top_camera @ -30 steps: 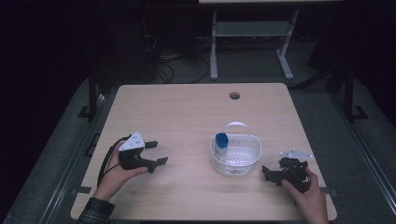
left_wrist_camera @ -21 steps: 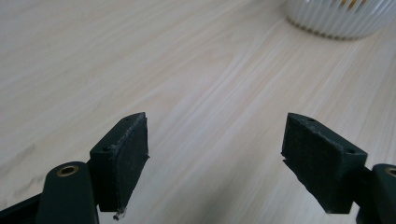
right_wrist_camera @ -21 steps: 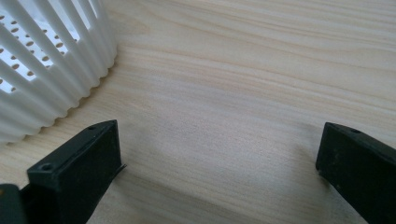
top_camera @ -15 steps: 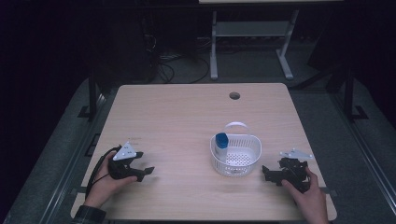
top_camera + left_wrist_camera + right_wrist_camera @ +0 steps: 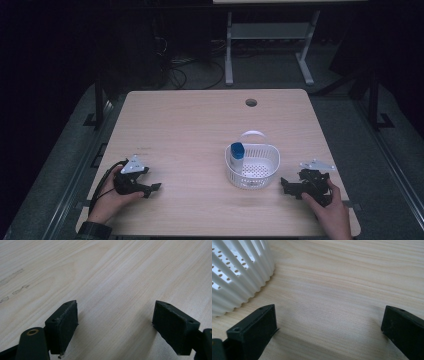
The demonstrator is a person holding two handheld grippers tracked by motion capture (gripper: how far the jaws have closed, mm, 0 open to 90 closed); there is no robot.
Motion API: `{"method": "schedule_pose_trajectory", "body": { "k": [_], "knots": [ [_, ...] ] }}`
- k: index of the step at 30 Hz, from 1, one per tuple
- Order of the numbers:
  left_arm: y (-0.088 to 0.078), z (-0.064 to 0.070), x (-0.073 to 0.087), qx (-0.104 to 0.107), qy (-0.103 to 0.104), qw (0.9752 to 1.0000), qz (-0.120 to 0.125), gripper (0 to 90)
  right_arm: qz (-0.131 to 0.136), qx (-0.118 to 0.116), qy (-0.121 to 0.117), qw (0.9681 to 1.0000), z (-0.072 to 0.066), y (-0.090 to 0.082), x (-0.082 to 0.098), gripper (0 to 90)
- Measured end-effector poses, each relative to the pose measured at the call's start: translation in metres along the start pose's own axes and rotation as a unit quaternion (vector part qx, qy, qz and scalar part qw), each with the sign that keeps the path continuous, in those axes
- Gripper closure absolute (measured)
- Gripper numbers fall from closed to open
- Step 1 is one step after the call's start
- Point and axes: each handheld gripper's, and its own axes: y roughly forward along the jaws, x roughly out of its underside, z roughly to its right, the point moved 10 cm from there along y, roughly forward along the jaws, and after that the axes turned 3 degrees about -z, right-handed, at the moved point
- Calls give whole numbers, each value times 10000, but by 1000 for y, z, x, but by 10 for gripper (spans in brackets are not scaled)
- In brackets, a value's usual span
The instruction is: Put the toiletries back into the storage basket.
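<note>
Jaws on both grippers stand wide apart with bare wood between them and nothing held. In the left gripper view the left gripper rests low over the table, its pads on or just above the surface; I cannot tell which. From above, that gripper sits near the front left edge, well apart from the white basket. The right gripper points across the wood with the basket's ribbed wall just beside its left jaw, not touching. Inside the basket a blue-capped bottle stands upright against the left wall, below the raised handle.

The likely trouble lies on the right side: the basket looks light, so a forward push with that near jaw could shove it across the table or tip the bottle inside. A reach from the left could also clip the rim or the handle if it comes in low
</note>
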Motion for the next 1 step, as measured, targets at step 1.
{"method": "schedule_pose_trajectory", "body": {
  "k": [1],
  "knots": [
    [0, 0, 0, 11, 13, 10000, 41, 178, 0, 0, -1, 10000, 0, 0, 0, 0]
  ]
}}
